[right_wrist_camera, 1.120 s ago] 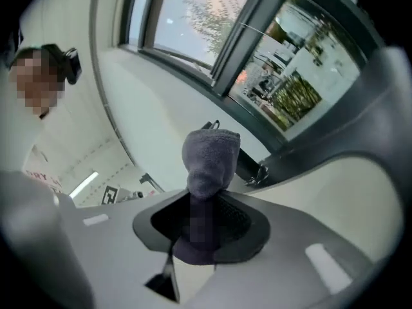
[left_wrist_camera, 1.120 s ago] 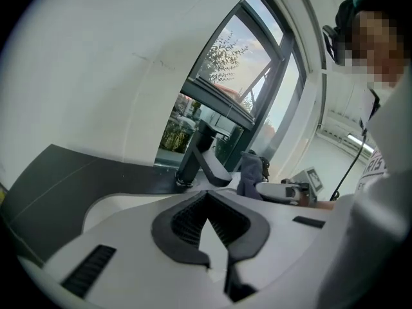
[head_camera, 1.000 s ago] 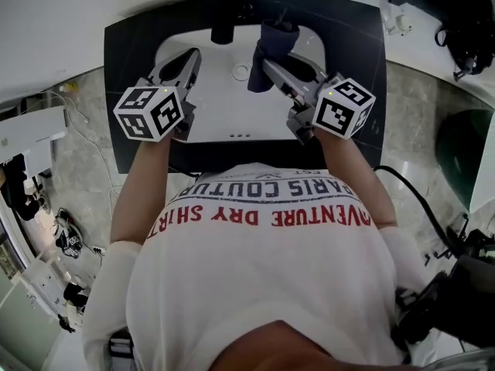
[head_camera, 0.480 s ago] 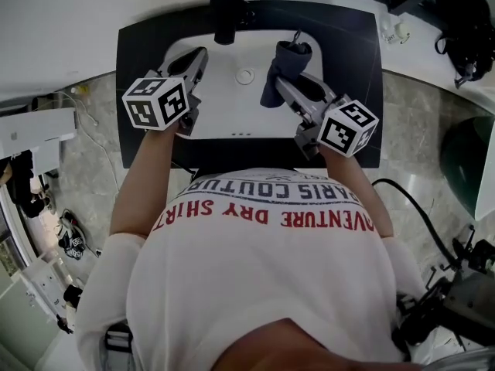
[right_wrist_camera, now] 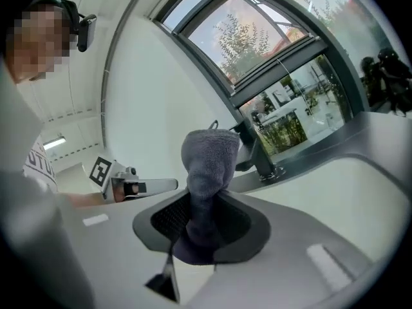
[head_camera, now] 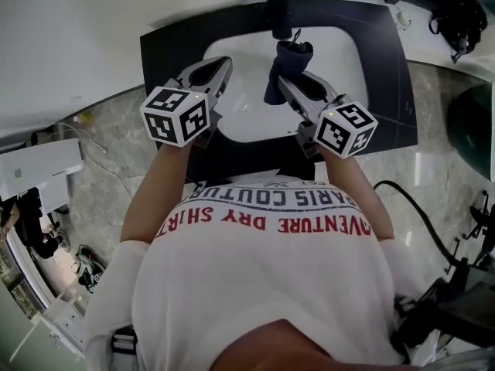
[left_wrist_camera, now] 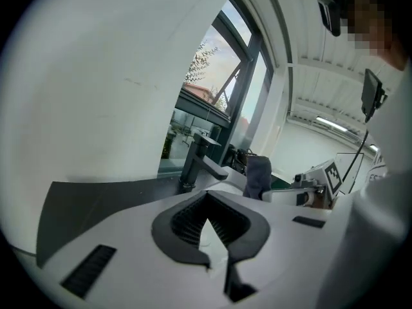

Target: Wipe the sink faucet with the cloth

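Note:
The black faucet stands at the back of the white sink. A dark blue cloth sticks up from my right gripper, which is shut on it. The cloth's top sits just below the spout; whether they touch is unclear. In the right gripper view the cloth hides part of the faucet. My left gripper hovers over the basin's left side, shut on nothing. From the left gripper view the faucet and the cloth lie beyond the left gripper.
A dark counter surrounds the sink, with a white wall to the left and a window behind the faucet. Black gear lies at the far right. Cables run over the stone floor.
Relative to the faucet, both grippers have shifted left. The cloth, earlier to the right of the faucet, now sits right under its spout. Both grippers stay shut.

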